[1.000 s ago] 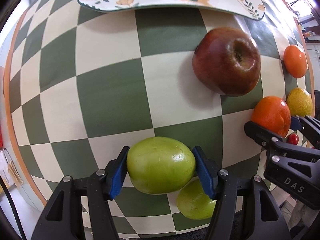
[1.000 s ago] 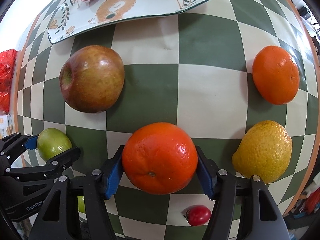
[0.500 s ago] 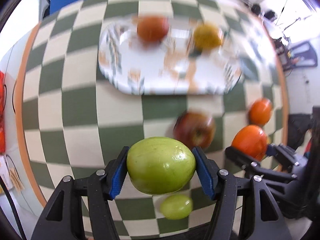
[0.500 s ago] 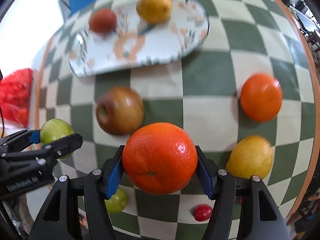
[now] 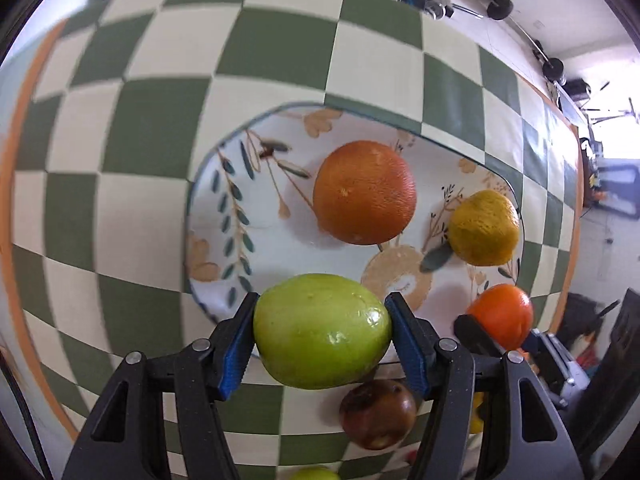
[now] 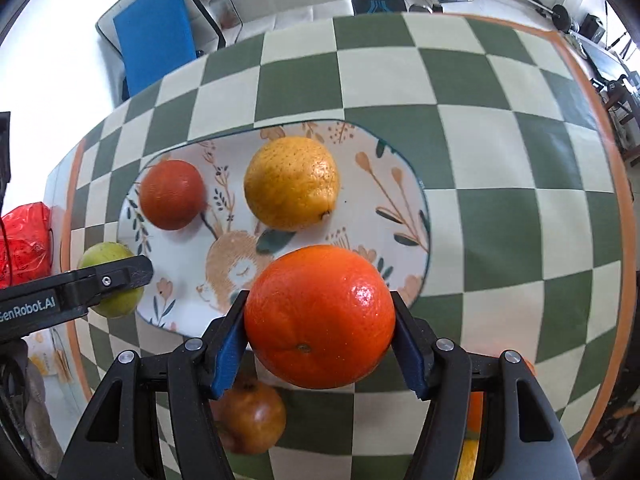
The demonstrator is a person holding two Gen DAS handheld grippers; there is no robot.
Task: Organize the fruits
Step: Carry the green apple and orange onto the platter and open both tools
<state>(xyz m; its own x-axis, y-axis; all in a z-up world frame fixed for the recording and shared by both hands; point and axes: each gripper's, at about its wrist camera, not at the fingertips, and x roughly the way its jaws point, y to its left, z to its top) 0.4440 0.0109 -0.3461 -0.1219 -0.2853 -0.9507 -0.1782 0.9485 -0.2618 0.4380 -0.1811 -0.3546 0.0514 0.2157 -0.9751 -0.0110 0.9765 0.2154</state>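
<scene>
**Left wrist view: both grippers carry fruit over the plate**

Left wrist view shows the left gripper pinching a smooth green apple between its blue pads, held in the air above the near edge of an oblong white ceramic plate painted with leaves and flowers. On that plate lie a dark orange round fruit and, to its right near the rim, a bumpy yellow citrus, the two apart from each other. Below the green apple, a dark red-brown apple rests on the green-and-cream checked desk. At the right edge, the right gripper is seen from the side with a bright orange in it.

Right wrist view shows the right gripper clamped on the bright orange with its blue pads pressed to both sides, held above the near rim of the plate. The yellow citrus sits near the plate's middle, and the dark orange fruit lies at its left end. The left gripper enters from the left, holding the green apple just beside the plate's left end. The red-brown apple lies on the desk under the right gripper's left finger. A red plastic bag shows beyond the desk's left edge.
</scene>
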